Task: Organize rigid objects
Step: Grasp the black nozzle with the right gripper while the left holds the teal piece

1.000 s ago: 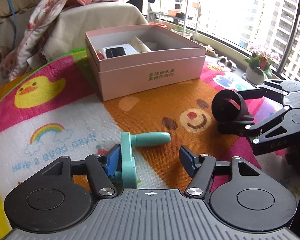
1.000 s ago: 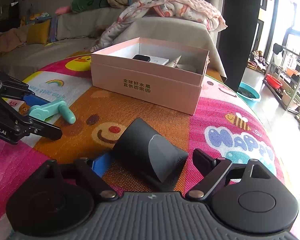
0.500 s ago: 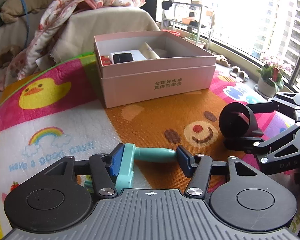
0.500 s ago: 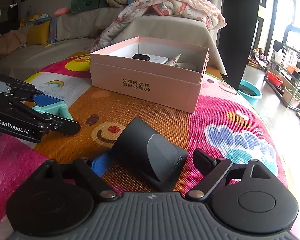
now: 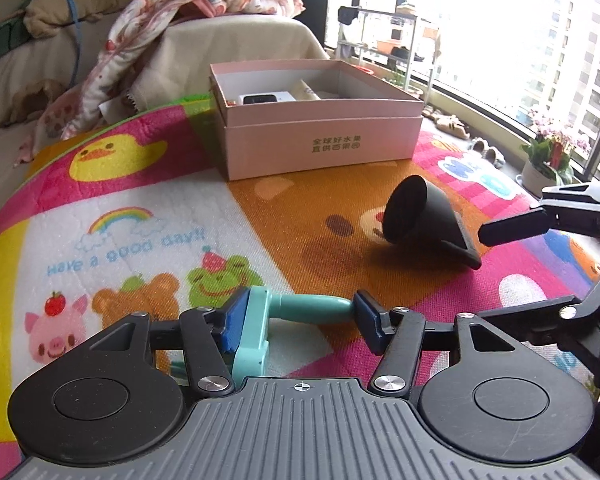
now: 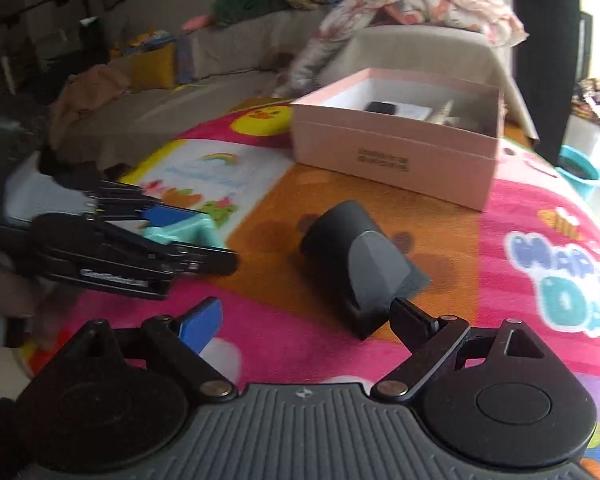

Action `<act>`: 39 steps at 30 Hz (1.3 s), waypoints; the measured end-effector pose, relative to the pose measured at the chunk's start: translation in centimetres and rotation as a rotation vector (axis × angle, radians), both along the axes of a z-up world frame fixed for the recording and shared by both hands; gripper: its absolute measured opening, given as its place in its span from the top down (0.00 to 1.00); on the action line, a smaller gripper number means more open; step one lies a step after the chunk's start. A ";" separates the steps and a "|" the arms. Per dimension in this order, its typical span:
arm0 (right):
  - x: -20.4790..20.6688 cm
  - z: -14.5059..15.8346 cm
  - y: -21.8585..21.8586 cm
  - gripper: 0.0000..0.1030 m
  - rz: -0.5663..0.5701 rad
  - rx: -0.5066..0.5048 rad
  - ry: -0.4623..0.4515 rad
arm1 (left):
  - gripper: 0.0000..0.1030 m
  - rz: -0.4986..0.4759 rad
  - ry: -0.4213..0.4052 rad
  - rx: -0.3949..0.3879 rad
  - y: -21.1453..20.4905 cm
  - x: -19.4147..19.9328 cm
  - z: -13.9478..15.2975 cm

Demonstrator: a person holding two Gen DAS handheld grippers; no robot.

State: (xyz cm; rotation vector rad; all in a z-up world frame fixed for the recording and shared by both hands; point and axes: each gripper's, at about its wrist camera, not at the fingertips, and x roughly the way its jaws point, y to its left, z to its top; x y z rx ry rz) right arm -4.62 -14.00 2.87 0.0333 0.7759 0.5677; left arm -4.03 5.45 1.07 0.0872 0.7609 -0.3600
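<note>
Partly done: pink box [image 5: 320,136] on the mat [image 5: 284,216] already holding a few items. Left tongs [image 5: 296,314] clamped on teal tool [image 5: 276,316], unboxed. Right tongs [image 6: 304,320] spread wide, empty; black nozzle [image 6: 356,256] on mat, still unboxed.

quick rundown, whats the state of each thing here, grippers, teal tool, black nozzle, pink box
left gripper: shut on the teal tool, pads on its head and handle tip
right gripper: open, holding nothing
teal tool: held crosswise between the left gripper's pads
black nozzle: lying on its side on the play mat, not held
pink box: open, no lid, a few items inside
</note>
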 end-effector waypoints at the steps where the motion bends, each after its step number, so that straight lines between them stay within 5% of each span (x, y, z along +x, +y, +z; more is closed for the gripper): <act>1: -0.4 0.5 0.3 0.11 0.018 0.004 -0.020 | 0.41 0.001 -0.002 -0.002 0.0 -0.2 0.0; 5: -0.6 1.2 1.0 0.11 -0.023 -0.125 -0.151 | 0.40 0.010 -0.015 -0.001 -0.1 -0.4 -0.1; 8: 0.9 0.4 0.4 0.11 -0.070 -0.189 -0.149 | 0.40 0.014 -0.019 -0.007 0.0 -0.5 -0.2; 16: 4.0 -1.8 -1.1 0.10 -0.087 -0.103 -0.011 | 0.40 0.011 -0.018 0.000 -0.1 -0.9 -0.2; 21: 2.9 -1.1 -0.8 0.10 0.002 0.006 0.036 | 0.40 0.007 -0.021 0.004 -0.2 -1.4 -0.2; 30: 4.3 -1.1 0.5 0.10 -0.074 -0.108 -0.037 | 0.41 0.008 -0.019 0.017 -0.4 -1.7 -0.1; 36: 4.5 -1.3 2.3 0.19 -0.031 -0.149 -0.066 | 0.41 0.003 -0.004 0.018 -0.5 -1.5 0.0; 39: 4.1 -1.2 3.1 0.41 0.003 -0.178 -0.072 | 0.41 -0.002 0.002 0.014 -0.4 -1.6 0.0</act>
